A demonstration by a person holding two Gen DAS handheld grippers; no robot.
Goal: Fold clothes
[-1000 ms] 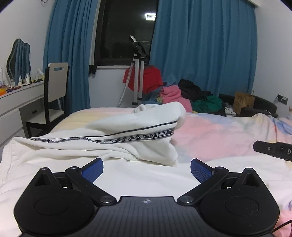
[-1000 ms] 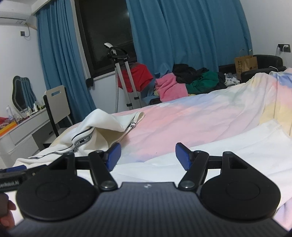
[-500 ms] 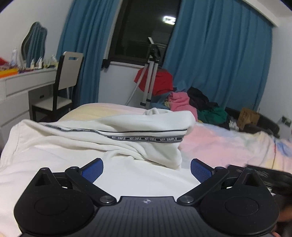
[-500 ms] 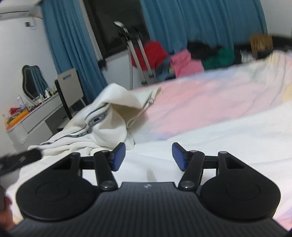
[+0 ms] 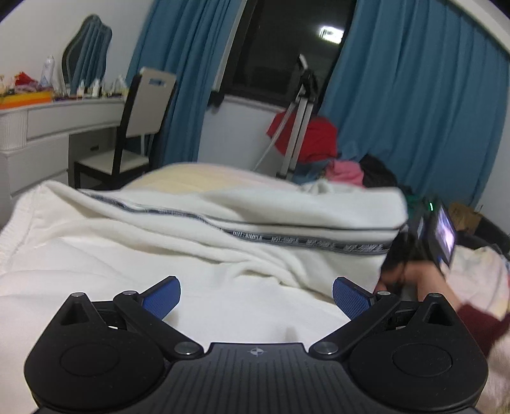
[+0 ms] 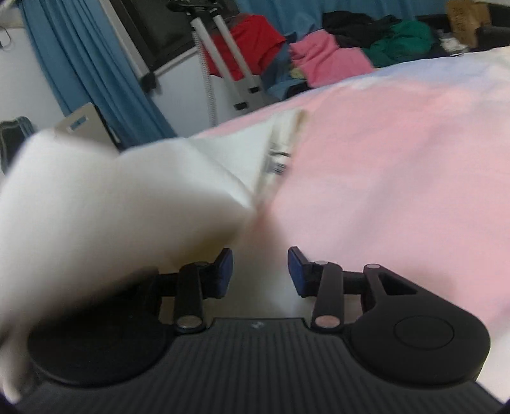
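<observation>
Far left, beyond the bed: a white desk (image 5: 47, 127) crowded with bottles, a chair (image 5: 140, 127) tucked against it. No real containers anywhere in view; nearest thing to one, a brown paper bag (image 6: 462, 19) far right by the heap of clothes (image 6: 334, 54), contents hidden.

Centre, spread over the pastel bedsheet (image 6: 398, 159): a white garment (image 5: 191, 242) with a dark lettered tape along one seam, top layer humped up in a loose fold. Probably soft, thick and fairly light; likely to sag and drag rather than hold a shape, not slippery, nothing to break. Best taken at a hem, the taped seam or a corner, pinching through one layer only.

Left gripper (image 5: 256, 297) hovering low over the flat part of the cloth, jaws spread wide, nothing between them.

Right gripper (image 6: 259, 275) at the garment's right edge, jaws apart with a narrower gap, nothing pinched; blurred white cloth draped close over its left side.
</observation>
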